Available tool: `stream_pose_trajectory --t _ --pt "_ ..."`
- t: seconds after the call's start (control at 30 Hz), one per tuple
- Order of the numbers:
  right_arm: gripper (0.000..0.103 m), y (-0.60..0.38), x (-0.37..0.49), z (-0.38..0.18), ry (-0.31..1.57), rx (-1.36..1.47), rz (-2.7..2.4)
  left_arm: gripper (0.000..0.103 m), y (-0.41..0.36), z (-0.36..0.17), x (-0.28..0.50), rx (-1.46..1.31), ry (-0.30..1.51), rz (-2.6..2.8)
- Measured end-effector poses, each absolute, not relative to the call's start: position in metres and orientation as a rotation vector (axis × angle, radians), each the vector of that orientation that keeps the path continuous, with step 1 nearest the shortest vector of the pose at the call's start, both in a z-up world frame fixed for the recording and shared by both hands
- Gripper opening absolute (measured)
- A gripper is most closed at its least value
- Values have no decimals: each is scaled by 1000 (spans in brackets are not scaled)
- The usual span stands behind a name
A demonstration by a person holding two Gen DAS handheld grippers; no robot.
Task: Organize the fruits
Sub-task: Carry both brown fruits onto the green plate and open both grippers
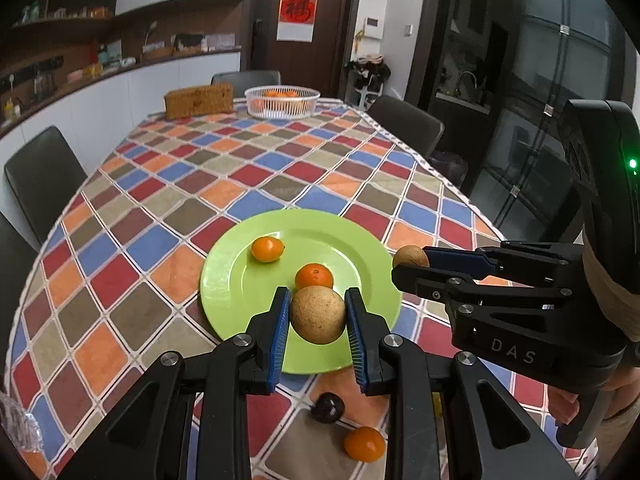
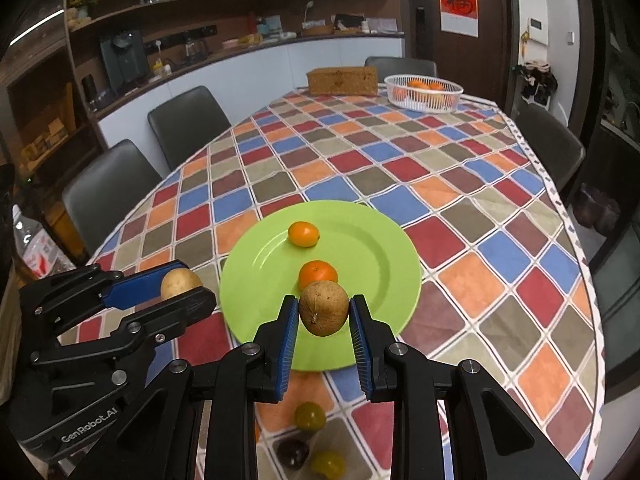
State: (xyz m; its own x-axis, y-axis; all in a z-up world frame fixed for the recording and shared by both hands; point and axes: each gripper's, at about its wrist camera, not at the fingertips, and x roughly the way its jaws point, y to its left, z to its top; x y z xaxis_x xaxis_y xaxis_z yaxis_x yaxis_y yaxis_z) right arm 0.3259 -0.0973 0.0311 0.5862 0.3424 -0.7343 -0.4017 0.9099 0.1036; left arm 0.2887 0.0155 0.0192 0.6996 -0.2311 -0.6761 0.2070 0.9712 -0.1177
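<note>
The left gripper (image 1: pixel 318 314) points forward with its two blue-padded fingers (image 1: pixel 280 328) level and side by side, pressed against either side of a round brown fruit (image 1: pixel 317 314) held between their tips. The right gripper (image 2: pixel 324 314) has the same pose, its fingers (image 2: pixel 288 334) clamped on a second brown fruit (image 2: pixel 323 307). Each gripper appears beside the other in the opposite view, turned on its side with one finger above the other. Part of the person's right hand (image 1: pixel 568 406) wraps the right gripper's handle.
</note>
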Motion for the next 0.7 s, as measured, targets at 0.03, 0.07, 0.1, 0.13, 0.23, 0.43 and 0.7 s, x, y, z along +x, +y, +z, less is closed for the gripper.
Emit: stream_pose_trajectory --t 0.03,0.07,0.1,0.13,0.23,0.43,0.7 --pt "27 -96 331 28 851 -77 431 28 17 16 294 -38 768 -244" --pt "27 -95 335 25 860 -78 429 28 18 14 297 -40 774 -244" --pt "27 -94 340 22 871 -79 425 28 20 10 302 -41 786 -244" --pt "27 -93 345 18 882 -83 421 28 21 6 307 -41 796 -241" --pt "27 -91 358 8 905 -96 405 28 26 -3 323 -62 830 -247" --pt "27 -87 385 -12 962 -96 386 28 31 -25 349 -90 897 -240" --pt "27 -88 405 -34 1013 -82 369 28 34 -43 370 -66 944 -224"
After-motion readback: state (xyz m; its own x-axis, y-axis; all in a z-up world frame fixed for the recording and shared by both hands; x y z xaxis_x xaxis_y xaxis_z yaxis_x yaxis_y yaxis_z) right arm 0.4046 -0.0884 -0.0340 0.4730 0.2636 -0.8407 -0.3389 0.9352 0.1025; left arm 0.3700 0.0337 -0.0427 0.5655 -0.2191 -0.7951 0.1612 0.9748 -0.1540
